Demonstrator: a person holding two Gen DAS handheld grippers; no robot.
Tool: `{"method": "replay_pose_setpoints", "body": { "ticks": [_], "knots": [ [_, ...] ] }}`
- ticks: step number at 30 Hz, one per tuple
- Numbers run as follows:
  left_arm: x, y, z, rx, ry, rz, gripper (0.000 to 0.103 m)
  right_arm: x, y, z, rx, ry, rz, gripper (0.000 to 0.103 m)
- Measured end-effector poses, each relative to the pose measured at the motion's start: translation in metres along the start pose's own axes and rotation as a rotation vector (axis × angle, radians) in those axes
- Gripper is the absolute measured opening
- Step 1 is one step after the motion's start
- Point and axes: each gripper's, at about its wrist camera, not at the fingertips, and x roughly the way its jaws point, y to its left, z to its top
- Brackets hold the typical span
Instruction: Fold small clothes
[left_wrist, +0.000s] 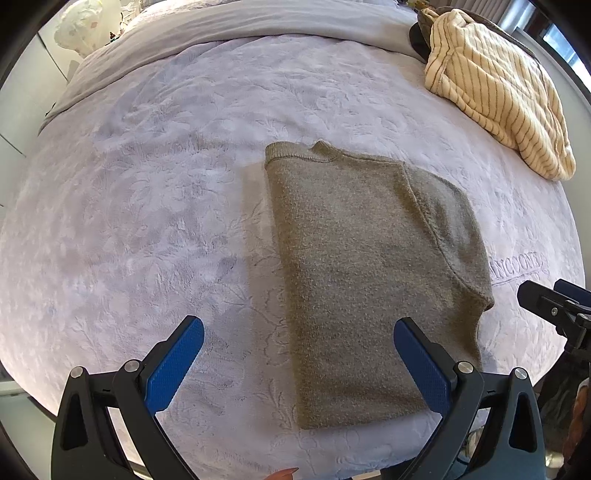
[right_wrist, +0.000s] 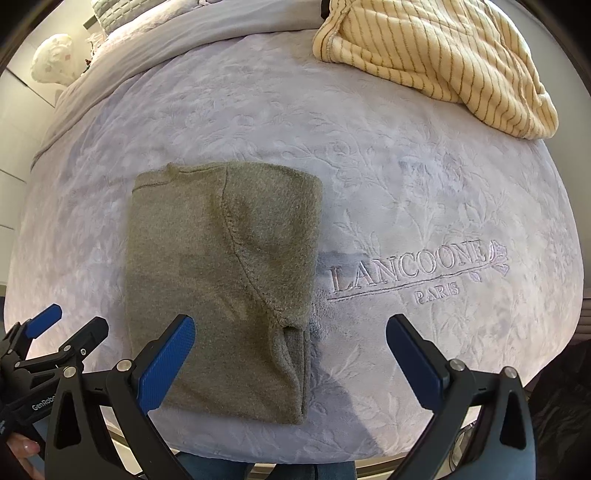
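Observation:
An olive-green knit sweater (left_wrist: 362, 266) lies flat on the bed, folded lengthwise into a long rectangle with a sleeve laid over its right side. It also shows in the right wrist view (right_wrist: 221, 280). My left gripper (left_wrist: 299, 332) is open and empty, hovering over the sweater's near left edge. My right gripper (right_wrist: 290, 328) is open and empty, over the sweater's near right edge, where the sleeve cuff lies. The right gripper also shows at the far right of the left wrist view (left_wrist: 557, 302), and the left gripper at the far left of the right wrist view (right_wrist: 55, 328).
The bed has a pale lilac embossed blanket (left_wrist: 155, 206) with "LANCOONE PARIS" stitched on it (right_wrist: 410, 266). A cream garment with brown stripes (left_wrist: 495, 88) lies heaped at the far right, also seen in the right wrist view (right_wrist: 436, 55). A grey duvet (left_wrist: 229, 26) lies behind.

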Motion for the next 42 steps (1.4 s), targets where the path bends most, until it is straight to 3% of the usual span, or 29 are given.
{"method": "replay_pose_setpoints", "body": {
  "ticks": [42],
  "knots": [
    [0.0004, 0.0001, -0.0037, -0.002, 0.005, 0.003, 0.103, 0.0008, 0.0077, -0.0043, -0.003, -0.001, 0.013, 0.103]
  ]
}}
